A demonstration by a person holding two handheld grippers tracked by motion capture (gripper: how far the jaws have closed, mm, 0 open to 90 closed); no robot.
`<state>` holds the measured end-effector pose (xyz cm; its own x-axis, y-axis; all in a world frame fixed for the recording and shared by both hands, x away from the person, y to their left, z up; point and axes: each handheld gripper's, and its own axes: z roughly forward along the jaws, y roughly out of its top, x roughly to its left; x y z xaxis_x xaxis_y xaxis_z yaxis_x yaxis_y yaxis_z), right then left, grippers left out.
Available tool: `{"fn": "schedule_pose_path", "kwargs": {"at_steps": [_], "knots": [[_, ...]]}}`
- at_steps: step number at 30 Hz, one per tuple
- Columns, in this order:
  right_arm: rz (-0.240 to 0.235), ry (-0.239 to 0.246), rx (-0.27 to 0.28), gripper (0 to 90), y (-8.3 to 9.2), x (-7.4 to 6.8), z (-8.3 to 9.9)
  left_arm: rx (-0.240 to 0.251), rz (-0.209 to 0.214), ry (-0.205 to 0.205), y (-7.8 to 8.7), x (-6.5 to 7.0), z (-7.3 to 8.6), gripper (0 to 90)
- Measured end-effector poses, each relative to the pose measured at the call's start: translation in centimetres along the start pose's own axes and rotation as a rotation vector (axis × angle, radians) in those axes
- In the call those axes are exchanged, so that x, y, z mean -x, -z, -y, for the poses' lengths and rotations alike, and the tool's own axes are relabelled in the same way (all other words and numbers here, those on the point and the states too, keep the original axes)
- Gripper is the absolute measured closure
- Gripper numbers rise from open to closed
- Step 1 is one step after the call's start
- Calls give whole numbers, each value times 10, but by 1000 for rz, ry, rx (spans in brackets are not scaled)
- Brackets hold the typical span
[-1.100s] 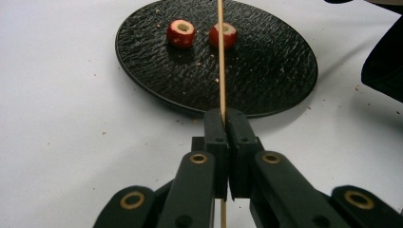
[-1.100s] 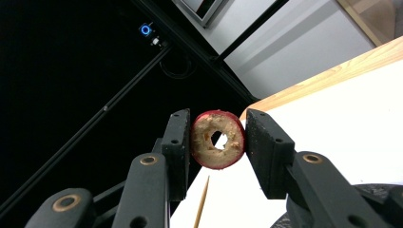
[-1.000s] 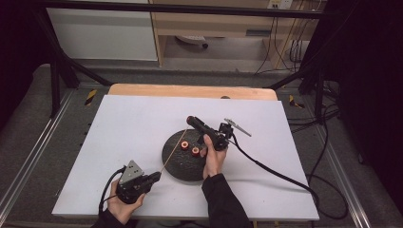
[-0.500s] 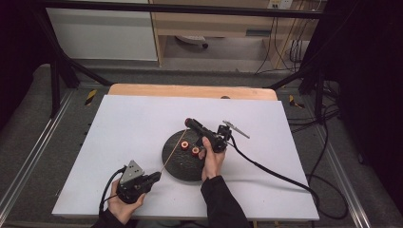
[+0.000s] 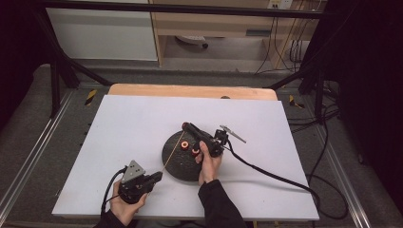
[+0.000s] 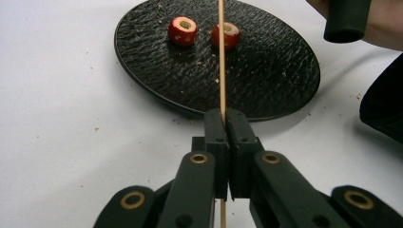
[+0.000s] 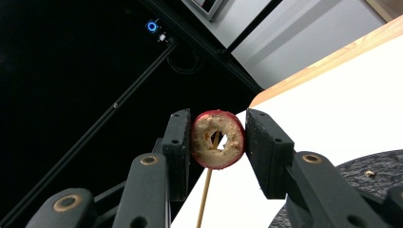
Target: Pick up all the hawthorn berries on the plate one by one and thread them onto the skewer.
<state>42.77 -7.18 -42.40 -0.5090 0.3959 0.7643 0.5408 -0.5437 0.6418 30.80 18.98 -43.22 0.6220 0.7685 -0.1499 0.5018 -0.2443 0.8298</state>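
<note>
At about seven o'clock on the white table top [image 5: 119, 128] in the high view, the person's left hand [image 5: 124, 205] holds the left gripper [image 5: 154, 179], whose jaws point toward two o'clock. In the left gripper view those jaws are pressed together on a thin, straight wooden skewer [image 6: 221, 57], which runs from between the pads straight up toward twelve o'clock, over the round black textured plate [image 6: 266, 80]. In the high view the skewer [image 5: 172, 153] slants from the left gripper up to the right gripper, crossing the left part of the plate [image 5: 175, 161], which lies near the table's middle.

On the plate, in the left gripper view, lie two small red hollowed fruit rings [image 6: 182, 29], one at eleven o'clock of the plate and the other just right of it, partly behind the skewer. In the high view they sit at about one o'clock of the plate, beside the right hand [image 5: 207, 164].

The right hand holds the right gripper [image 5: 186, 127] over the plate's upper edge, jaws pointing toward ten o'clock. In the right gripper view its jaws are clamped on a third red cored fruit ring [image 7: 218, 139], hole facing the camera. The skewer's tip [image 7: 209, 180] rises from six o'clock and shows inside the hole. Both pads touch the ring's red skin.
</note>
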Motion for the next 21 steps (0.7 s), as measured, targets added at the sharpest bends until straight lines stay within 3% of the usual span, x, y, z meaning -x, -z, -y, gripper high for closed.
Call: {"fn": "schedule_pose_path", "kwargs": {"at_steps": [6,12,21], "knots": [[-4,35,-9,629,2,-3,1,-19,8,11,-3,2,1,885],[5,113,-45,631,4,-5,-2,-40,10,13,-2,2,0,886],[-2,108,-43,633,3,-4,-4,-35,13,8,-1,2,-2,887]]}}
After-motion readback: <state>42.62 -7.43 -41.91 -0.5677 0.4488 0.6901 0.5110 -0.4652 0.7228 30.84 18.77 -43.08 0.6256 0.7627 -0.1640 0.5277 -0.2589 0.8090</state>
